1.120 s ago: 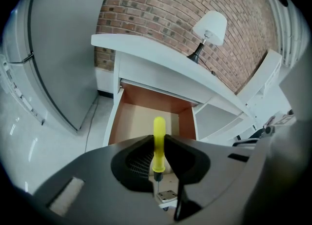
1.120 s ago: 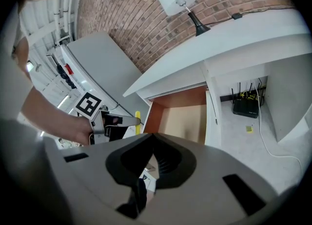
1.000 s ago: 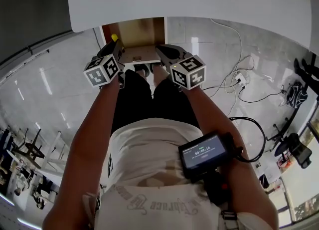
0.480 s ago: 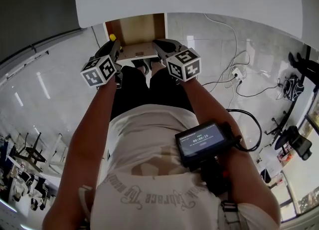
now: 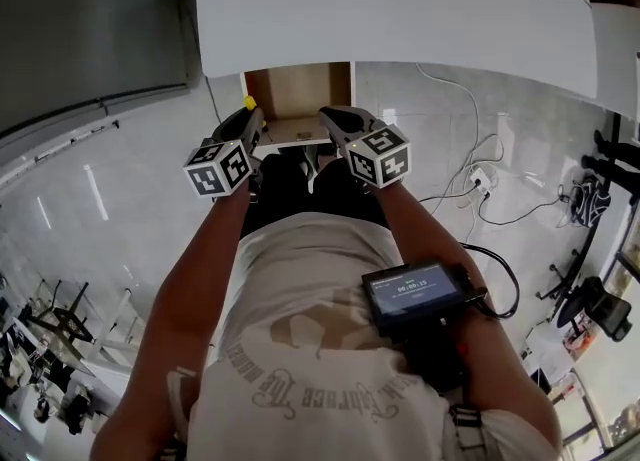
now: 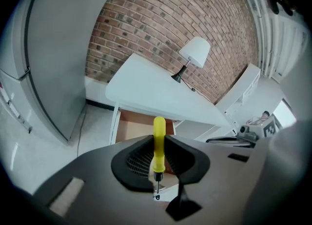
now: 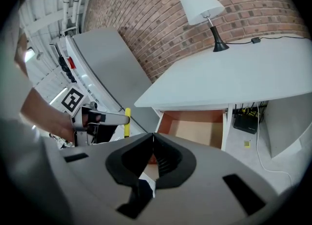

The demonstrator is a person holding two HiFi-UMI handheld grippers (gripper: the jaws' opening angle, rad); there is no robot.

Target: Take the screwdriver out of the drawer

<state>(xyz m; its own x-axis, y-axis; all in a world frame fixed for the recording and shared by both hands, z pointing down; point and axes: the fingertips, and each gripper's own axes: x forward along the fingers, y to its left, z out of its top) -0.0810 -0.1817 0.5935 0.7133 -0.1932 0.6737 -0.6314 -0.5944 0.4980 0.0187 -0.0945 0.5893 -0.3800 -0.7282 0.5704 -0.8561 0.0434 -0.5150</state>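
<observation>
A yellow-handled screwdriver (image 6: 159,141) stands upright between the jaws of my left gripper (image 6: 159,147), which is shut on its handle, the metal tip pointing down. In the head view the left gripper (image 5: 250,121) holds the screwdriver (image 5: 248,103) above the left front of the open wooden drawer (image 5: 298,91). My right gripper (image 5: 331,117) hangs beside it over the drawer's right front. Its jaws (image 7: 152,141) meet with nothing between them. The right gripper view also shows the screwdriver (image 7: 127,120) in the left gripper (image 7: 105,117).
The drawer (image 7: 195,127) hangs under a white desk (image 5: 400,9) that carries a white lamp (image 7: 201,3). A grey cabinet (image 5: 90,39) stands to the left. Cables and a power strip (image 5: 478,171) lie on the tiled floor at the right. The person's legs are below the grippers.
Both grippers have risen and drawn slightly back from the drawer, the left one carrying the screwdriver up with it. The desk now fills more of the head view.
</observation>
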